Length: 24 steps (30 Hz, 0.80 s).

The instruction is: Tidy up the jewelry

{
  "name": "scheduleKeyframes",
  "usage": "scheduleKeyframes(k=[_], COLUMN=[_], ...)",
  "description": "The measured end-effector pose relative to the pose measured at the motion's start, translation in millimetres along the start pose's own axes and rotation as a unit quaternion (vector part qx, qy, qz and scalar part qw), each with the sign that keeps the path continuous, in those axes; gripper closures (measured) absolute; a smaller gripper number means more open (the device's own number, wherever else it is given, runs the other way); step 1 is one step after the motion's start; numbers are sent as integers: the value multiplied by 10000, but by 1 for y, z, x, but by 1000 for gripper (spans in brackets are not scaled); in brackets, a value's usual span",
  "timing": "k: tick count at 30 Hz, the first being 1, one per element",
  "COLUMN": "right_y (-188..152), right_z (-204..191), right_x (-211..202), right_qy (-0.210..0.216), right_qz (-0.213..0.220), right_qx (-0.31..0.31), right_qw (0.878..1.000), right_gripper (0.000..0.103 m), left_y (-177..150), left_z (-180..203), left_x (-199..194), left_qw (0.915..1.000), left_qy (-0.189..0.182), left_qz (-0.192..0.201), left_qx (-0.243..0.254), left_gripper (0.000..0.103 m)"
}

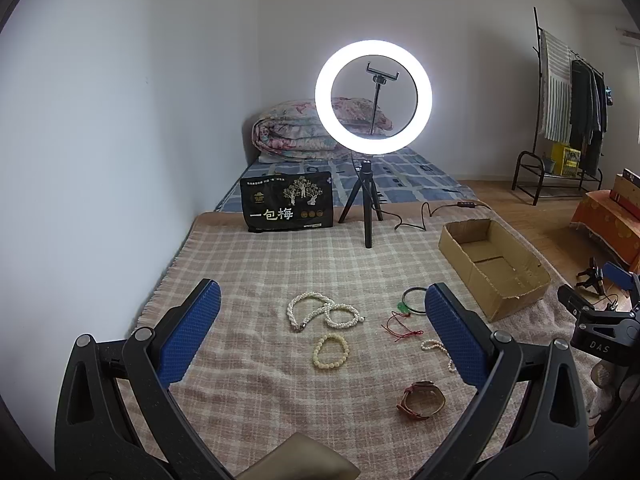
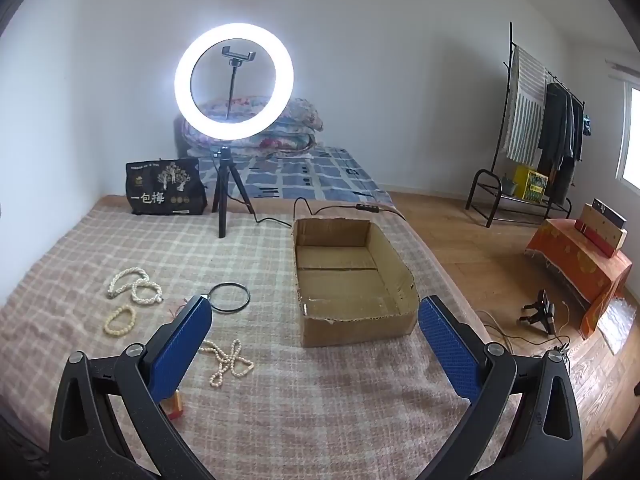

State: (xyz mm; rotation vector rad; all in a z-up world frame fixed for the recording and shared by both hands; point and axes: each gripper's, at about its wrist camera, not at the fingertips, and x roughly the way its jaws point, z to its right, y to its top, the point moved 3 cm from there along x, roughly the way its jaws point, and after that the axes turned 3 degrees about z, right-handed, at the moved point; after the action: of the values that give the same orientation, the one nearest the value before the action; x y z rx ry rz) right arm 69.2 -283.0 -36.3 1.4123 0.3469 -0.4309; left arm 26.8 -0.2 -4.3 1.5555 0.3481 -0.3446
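While jaws gape: left gripper (image 1: 320, 320) over bracelets (image 1: 330, 351); box (image 2: 316, 330) rim near

The left tool (image 1: 324, 332) hovers wide open over the plaid blanket (image 1: 248, 264). Between its fingers lie a pearl necklace (image 1: 320, 312) and beaded bracelet (image 1: 330, 351); a watch (image 1: 422, 399) lies nearer, and a cardboard box (image 1: 494, 268) lies beyond its right finger.

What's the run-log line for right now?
left gripper: open, empty | right gripper: open, empty | cardboard box: empty | jewelry: loose on blanket

Both wrist views look down across the blanket (image 1: 248, 264), sharing the box (image 2: 352, 280).
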Motion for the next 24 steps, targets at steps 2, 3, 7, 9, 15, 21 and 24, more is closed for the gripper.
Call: scheduleKeyframes(k=[2,3,7,9,15,21,24], right_y=[1,1,1,1,0,0,1], right_z=[0,0,0,-1,-1,-3,-2], right_x=[-1,-1,-1,-1,-1,-1,-1], right_qy=[4,8,7,5,17,11,15], right_qz=[0,0,-2,-6,-10,-11,-24], right_qx=[-2,-7,-5,-5,-9,-23,-12], right_qw=[10000,10000,10000,10000,10000,10000,10000], right_gripper=[0,0,0,0,0,0,0], left_y=[2,3,-1,1,-1,4,7], left_z=[0,0,2,2,2,6,10], left_x=[0,0,3,3,1,1,2], left_qw=[10000,10000,10000,10000,10000,10000,10000], left_qy=[-2,-4,4,5,2,5,2], left_qz=[-1,-1,6,8,23,12,10], left_qx=[-4,-7,2,-6,16,5,8], left_gripper=[0,0,0,0,0,0,0])
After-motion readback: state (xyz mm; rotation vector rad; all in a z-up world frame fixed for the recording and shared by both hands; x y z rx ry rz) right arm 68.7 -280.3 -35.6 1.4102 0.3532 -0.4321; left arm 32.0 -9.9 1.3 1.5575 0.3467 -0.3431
